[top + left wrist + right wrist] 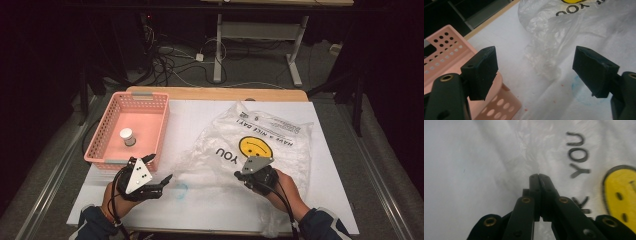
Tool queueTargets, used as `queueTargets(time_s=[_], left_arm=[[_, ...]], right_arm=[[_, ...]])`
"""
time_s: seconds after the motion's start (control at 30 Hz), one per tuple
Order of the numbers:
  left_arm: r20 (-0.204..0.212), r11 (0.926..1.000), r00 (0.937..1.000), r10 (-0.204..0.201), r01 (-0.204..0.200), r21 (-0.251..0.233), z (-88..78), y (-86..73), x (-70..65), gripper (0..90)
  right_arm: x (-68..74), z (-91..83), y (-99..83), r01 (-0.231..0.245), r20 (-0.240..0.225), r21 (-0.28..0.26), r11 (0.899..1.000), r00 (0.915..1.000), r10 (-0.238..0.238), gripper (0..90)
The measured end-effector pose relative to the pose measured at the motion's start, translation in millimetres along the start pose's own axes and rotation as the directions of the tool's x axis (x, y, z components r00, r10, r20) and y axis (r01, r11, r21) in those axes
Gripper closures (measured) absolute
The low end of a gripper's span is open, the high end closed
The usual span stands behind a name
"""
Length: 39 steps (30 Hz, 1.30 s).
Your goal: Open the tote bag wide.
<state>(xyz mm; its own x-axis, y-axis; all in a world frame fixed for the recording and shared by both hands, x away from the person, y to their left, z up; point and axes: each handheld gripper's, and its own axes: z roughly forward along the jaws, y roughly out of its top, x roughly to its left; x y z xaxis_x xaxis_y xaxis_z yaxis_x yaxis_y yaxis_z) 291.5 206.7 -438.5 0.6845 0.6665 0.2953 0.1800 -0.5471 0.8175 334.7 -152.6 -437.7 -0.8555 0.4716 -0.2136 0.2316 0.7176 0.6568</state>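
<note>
- The left tongs [167,178] are sitting released, jaws spread wide apart with nothing between them, hovering over the white sheet on the table [330,165]
- Just ahead of the left tongs [535,67], the crumpled edge of the clear plastic bag [554,42] is lying on the sheet; a faint blue mark [579,87] is showing on the sheet between the jaws, nearer the right one
- Beside the left jaw, the corner of the pink perforated basket [451,57] is resting on the table
- In the high view, the pink basket [100,135] is lying beyond the left tongs, holding a small white container [127,136] standing upright
- The right tongs [237,174] are clenched, jaws pressed together; whether they are pinching the bag film, I cannot tell
- The right tongs [538,175] are pointing across the plastic bag [499,150], with the black "YOU" lettering [579,155] and the yellow smiley face [621,195] lying to their right
- The plastic bag [280,135] is spreading out ahead of and around the right tongs
</note>
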Motion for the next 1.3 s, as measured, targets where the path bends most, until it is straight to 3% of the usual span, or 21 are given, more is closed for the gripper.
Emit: queueTargets(time_s=[0.17, 0.2, 0.3, 0.37, 0.53, 0.7, 0.8, 0.93, 1.07, 1.17, 1.3], left_arm=[[-0.021, 0.9987, 0.9992, -0.034, 0.033, -0.038, -8.3, 3.1, 6.9, 19.8], [-0.026, 0.9987, 0.999, -0.037, 0.036, -0.037, -9.0, 2.9, 8.1, 20.3], [-0.04, 0.9985, 0.9982, -0.046, 0.044, -0.032, -10.0, 3.2, 11.9, 20.2], [-0.053, 0.9983, 0.9975, -0.047, 0.045, -0.037, -13.6, 5.4, 15.3, 20.2], [-0.099, 0.9944, 0.9906, -0.094, 0.089, -0.058, -24.8, 14.0, 37.9, 20.1], [-0.145, 0.9903, 0.9802, -0.135, 0.138, 0.013, -27.1, 18.1, 75.9, 19.8], [-0.144, 0.9795, 0.9729, -0.181, 0.192, 0.062, -19.7, 17.3, 99.1, 18.7], [-0.161, 0.9718, 0.9718, -0.172, 0.194, 0.134, -4.7, 18.4, 122.5, 18.7], [-0.17, 0.9491, 0.9684, -0.182, 0.219, 0.227, 15.8, 16.1, 142.1, 19.0], [-0.171, 0.9174, 0.9661, -0.194, 0.24, 0.317, 33.2, 10.0, 156.5, 21.9], [-0.201, 0.8551, 0.9572, -0.208, 0.278, 0.438, 54.7, 1.5, 170.8, 25.3]], right_arm=[[-6.6, -6.3, 10.6, -0.016, 0.062, -0.065, 0.998, 0.9979, 0.021, 90.0], [-8.8, -8.5, 13.7, -0.006, 0.099, -0.08, 0.997, 0.995, 0.014, 90.0], [-13.6, -10.1, 16.9, -0.008, 0.106, -0.091, 0.996, 0.9942, 0.017, 90.0], [-19.1, -13.1, 19.7, -0.012, 0.138, -0.112, 0.994, 0.99, 0.028, 90.0], [-35.0, -30.3, 31.4, -0.051, 0.169, -0.216, 0.975, 0.9815, 0.089, 90.0], [-41.6, -44.6, 45.1, -0.047, 0.209, -0.297, 0.954, 0.9714, 0.112, 90.0], [-42.8, -47.9, 50.2, -0.04, 0.22, -0.321, 0.946, 0.9686, 0.115, 90.0], [-44.1, -48.4, 56.7, -0.03, 0.23, -0.343, 0.939, 0.9663, 0.115, 90.0], [-45.4, -46.7, 59.4, -0.028, 0.229, -0.351, 0.936, 0.9665, 0.115, 90.0], [-47.3, -45.3, 59.3, -0.031, 0.229, -0.352, 0.935, 0.9663, 0.118, 90.0], [-51.5, -46.6, 59.3, -0.036, 0.231, -0.361, 0.932, 0.9645, 0.127, 90.0]])
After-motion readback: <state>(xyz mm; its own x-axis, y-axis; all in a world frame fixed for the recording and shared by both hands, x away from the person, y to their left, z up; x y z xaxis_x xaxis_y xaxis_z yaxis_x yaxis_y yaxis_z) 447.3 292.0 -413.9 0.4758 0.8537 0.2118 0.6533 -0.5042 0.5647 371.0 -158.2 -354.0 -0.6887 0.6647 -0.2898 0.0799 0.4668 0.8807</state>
